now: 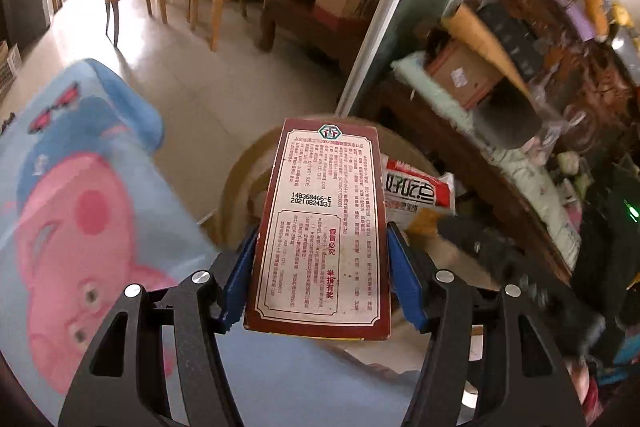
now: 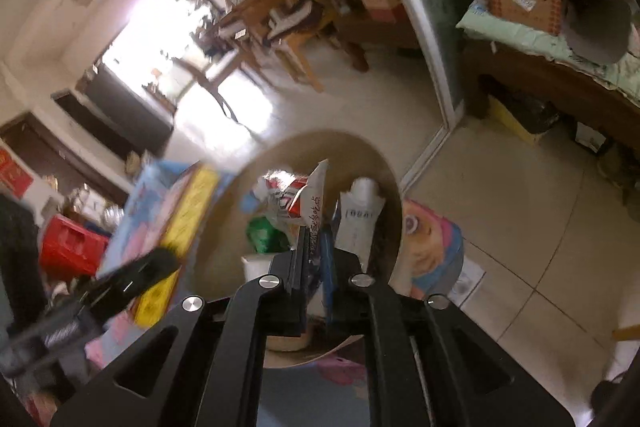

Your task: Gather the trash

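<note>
My left gripper clamps a red carton; my right gripper pinches a wrapper, both poised over the bin for dropping.

left gripper clamping red box, bin beyond

A dark red box with a white label and tiny red and black writing is standing up long-ways, with blue fingers pinching it on both sides. It is hanging over a round brown bin. A thin white wrapper with dark writing is sticking up, squeezed between two other fingers, over that same bin. Inside the bin, a red and white snack bag, a green bag and a white pouch are lying together.
</note>
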Demonstrator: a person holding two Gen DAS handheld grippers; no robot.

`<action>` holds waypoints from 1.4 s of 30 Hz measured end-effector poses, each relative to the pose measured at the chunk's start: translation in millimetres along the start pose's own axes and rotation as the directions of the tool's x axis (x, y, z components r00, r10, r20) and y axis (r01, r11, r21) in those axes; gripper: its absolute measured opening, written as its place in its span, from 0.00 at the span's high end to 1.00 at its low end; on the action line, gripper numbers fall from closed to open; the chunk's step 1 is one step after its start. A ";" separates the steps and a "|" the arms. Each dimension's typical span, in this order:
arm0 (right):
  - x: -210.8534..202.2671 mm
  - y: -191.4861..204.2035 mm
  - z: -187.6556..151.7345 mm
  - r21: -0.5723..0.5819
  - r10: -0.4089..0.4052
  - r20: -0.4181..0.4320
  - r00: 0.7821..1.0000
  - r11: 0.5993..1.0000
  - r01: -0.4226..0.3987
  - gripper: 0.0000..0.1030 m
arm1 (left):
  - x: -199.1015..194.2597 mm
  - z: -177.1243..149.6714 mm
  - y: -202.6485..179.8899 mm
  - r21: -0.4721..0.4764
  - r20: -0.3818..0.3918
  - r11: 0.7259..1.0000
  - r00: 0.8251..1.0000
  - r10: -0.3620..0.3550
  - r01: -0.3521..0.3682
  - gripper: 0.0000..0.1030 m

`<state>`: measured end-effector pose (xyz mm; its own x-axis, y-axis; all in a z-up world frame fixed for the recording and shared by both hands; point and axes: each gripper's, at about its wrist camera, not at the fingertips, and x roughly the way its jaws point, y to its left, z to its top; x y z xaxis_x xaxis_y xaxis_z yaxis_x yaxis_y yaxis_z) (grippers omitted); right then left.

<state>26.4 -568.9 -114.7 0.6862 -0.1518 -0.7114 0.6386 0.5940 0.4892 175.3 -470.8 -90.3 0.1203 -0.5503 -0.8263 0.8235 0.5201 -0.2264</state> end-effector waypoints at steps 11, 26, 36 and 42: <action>-31.9 17.1 -14.9 -0.074 -0.048 0.067 0.997 0.996 0.053 0.57 | -38.3 -14.6 15.7 -0.089 0.049 0.996 0.999 0.018 -0.013 0.31; -109.1 99.3 -111.2 -0.204 0.027 0.015 1.000 0.979 -0.024 0.47 | -193.7 -129.5 27.3 -0.091 0.236 0.994 0.969 0.079 -0.059 0.25; -157.8 142.5 -157.6 -0.243 0.044 0.031 0.999 0.969 -0.035 0.22 | -260.9 -189.3 28.9 -0.122 0.333 0.968 0.910 0.247 -0.218 0.06; -178.6 148.0 -165.3 -0.241 -0.001 0.065 0.998 0.970 0.016 0.13 | -273.1 -202.1 28.6 -0.156 0.323 0.955 0.901 0.290 -0.252 0.06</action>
<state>-59.2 -323.2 1.3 0.7069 -0.2030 -0.6776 0.5467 0.7646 0.3413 54.0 -173.6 24.6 0.5264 -0.5557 -0.6435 0.6696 0.7374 -0.0890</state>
